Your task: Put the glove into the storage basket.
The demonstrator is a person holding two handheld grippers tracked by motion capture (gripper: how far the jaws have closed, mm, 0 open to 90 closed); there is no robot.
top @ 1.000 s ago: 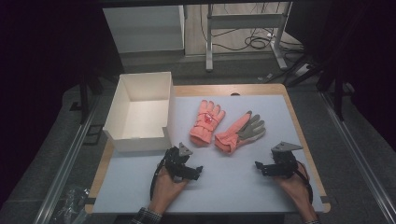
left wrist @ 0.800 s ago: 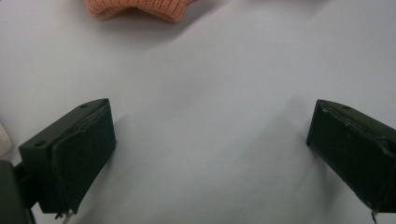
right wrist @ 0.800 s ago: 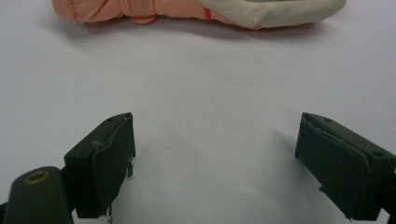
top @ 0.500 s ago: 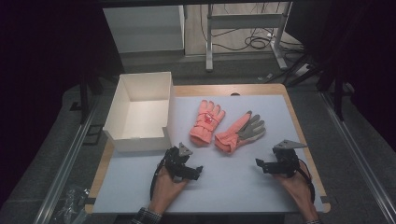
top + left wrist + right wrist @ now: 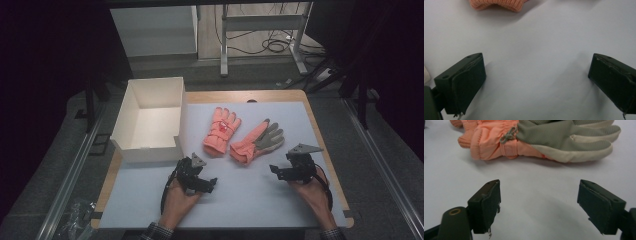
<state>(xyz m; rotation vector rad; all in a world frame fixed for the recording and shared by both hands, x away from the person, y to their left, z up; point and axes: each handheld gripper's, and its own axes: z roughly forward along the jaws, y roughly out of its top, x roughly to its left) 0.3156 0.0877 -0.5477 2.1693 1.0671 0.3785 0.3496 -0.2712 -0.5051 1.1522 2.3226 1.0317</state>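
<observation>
Narrowing right gripper [image 5: 278,170] fingers, nothing between.

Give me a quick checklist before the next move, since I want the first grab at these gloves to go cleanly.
1. Left gripper open with nothing between its jaws: ok.
2. Right gripper empty, though its jaws have just been closing a little: ok.
3. Palm-up glove lies flat, ahead of the right gripper and untouched: ok.
4. Other glove lies flat beside it, cuff ahead of the left gripper: ok.
5. Whether the two gloves overlap at the cuffs: cannot tell.
6. White box open on top, nothing seen inside: ok.
</observation>
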